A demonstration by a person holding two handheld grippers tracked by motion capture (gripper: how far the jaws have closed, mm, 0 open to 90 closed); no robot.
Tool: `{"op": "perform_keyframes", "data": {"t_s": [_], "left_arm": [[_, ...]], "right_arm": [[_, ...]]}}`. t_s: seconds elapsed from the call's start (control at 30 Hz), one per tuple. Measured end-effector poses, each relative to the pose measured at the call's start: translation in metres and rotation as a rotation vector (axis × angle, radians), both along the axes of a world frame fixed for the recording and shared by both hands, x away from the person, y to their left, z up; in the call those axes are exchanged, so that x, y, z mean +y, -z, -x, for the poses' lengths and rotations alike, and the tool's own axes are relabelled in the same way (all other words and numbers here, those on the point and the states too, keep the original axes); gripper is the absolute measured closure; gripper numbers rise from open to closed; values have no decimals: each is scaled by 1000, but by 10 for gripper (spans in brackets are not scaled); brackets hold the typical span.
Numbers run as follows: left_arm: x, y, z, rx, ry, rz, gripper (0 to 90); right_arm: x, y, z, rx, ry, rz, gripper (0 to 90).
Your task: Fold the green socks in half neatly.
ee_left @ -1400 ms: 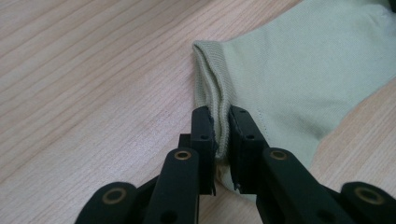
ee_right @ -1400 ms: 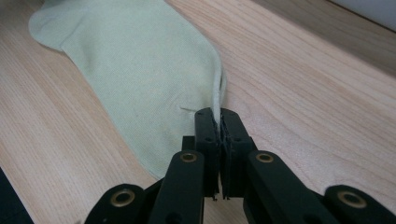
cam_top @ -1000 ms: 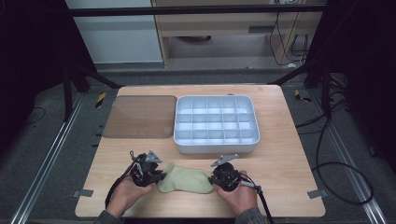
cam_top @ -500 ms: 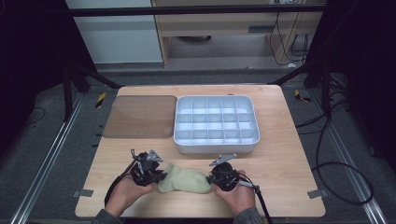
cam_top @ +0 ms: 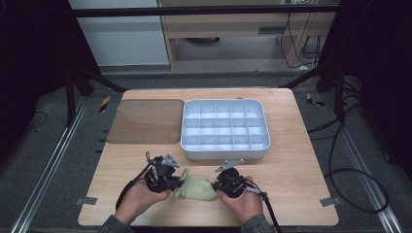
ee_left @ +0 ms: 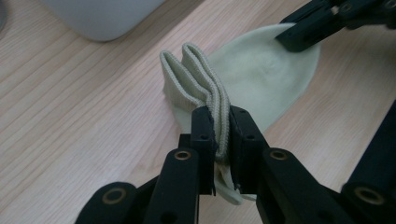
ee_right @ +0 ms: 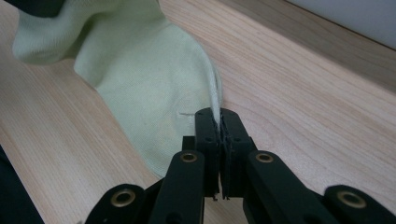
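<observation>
A pale green sock [cam_top: 199,187] lies near the front edge of the wooden table [cam_top: 291,160], stretched between both grippers. My left gripper [cam_top: 178,182] is shut on the sock's ribbed cuff [ee_left: 205,88], which stands folded up between its jaws [ee_left: 219,128]. At the other end my right gripper [cam_top: 216,188] is shut on the thin edge of the sock [ee_right: 154,93], the cloth pinched between its jaws [ee_right: 219,122]. The right gripper's black jaws [ee_left: 308,28] also appear at the far end of the sock in the left gripper view.
A white tray [cam_top: 225,145] with several compartments stands behind the sock, mid-table. A brown translucent lid [cam_top: 145,121] lies flat to its left. The person's hands [cam_top: 138,199] come in from the bottom edge. Bare wood stretches to the right.
My left gripper has lifted the cuff end of the sock a little and drawn it toward the middle, bunching the cloth. The right gripper has stayed where it was.
</observation>
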State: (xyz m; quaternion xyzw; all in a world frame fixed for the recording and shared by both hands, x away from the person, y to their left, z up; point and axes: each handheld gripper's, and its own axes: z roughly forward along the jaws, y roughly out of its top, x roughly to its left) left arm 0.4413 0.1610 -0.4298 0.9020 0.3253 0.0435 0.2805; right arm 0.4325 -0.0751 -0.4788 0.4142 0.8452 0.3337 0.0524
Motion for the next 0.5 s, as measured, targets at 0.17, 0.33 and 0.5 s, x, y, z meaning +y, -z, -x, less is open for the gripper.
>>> {"op": "perform_keyframes", "data": {"t_s": [0.17, 0.33, 0.5], "left_arm": [[-16, -1, 2, 0, 26, 0, 812], [-32, 1, 4, 2, 45, 4, 812], [-45, 2, 5, -4, 57, 5, 812]], "right_arm": [[1, 1, -2, 0, -1, -15, 876], [3, 6, -3, 18, 4, -32, 877], [3, 9, -4, 17, 5, -40, 876]]}}
